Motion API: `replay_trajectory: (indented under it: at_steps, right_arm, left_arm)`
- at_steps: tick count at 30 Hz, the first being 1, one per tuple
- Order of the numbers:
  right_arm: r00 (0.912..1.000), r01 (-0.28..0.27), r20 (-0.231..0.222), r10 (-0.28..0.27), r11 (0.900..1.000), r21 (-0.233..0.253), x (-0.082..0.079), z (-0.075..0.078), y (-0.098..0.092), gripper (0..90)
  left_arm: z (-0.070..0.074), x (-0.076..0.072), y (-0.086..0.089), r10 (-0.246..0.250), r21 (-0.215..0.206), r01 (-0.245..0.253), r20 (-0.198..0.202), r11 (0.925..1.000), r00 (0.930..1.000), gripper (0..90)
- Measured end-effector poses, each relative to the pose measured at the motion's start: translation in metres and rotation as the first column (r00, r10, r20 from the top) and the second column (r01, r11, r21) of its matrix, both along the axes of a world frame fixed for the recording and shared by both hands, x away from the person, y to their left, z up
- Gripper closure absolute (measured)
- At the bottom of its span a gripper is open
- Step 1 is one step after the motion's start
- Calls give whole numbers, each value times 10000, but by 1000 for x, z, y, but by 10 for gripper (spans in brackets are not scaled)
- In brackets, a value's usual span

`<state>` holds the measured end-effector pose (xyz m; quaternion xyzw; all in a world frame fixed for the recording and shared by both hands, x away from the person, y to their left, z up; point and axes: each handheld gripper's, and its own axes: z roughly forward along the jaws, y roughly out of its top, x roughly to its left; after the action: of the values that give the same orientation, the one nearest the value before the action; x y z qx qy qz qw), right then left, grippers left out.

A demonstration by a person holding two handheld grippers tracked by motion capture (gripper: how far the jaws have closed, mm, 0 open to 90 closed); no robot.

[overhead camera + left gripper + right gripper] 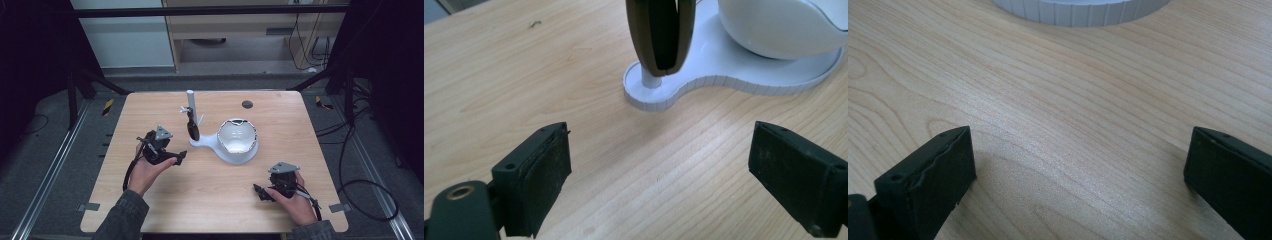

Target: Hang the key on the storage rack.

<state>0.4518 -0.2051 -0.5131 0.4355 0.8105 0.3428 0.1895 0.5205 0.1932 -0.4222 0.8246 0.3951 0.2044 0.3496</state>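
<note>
Jaws on left gripper (180, 156) spread wide, holding nothing, aimed at dark oval piece (660, 35) upright on white stand (227, 145), near it. Right gripper (260, 192) also spread, empty, low over table (150, 105), well apart from stand.

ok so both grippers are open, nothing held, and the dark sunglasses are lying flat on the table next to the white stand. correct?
Not quite. The left gripper and right gripper are open with nothing between the jaws, but the dark sunglasses are not flat on the table. They hang folded on the white stand, above its base, as the left gripper view shows.
</note>
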Motion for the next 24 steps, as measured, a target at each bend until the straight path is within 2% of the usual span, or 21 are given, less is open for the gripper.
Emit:
replay_trajectory:
  at_steps: [8,11,13,18,21,24]
  right_arm:
    - [10000,-8,6,8,10000,7,0,0,0,5]
    - [10000,-4,3,4,10000,6,0,0,0,4]
    - [10000,0,1,0,10000,8,0,0,0,4]
    - [10000,4,-3,-4,10000,10,0,0,0,4]
    - [10000,5,6,-5,10000,0,0,0,0,4]
    - [10000,11,5,-11,10000,0,0,0,0,4]
  left_arm:
    - [-12,-10,11,11,214,-6,-197,9998,9998,73]
    - [-17,-14,17,-33,523,44,-210,9986,9998,70]
    - [-21,-16,20,19,586,-6,-224,9983,9997,64]
    - [-42,-20,34,371,902,-343,-300,9953,9989,63]
    - [-58,-20,44,598,969,-545,-526,9938,9968,64]
    - [-68,-20,49,772,1033,-710,-571,9921,9954,68]
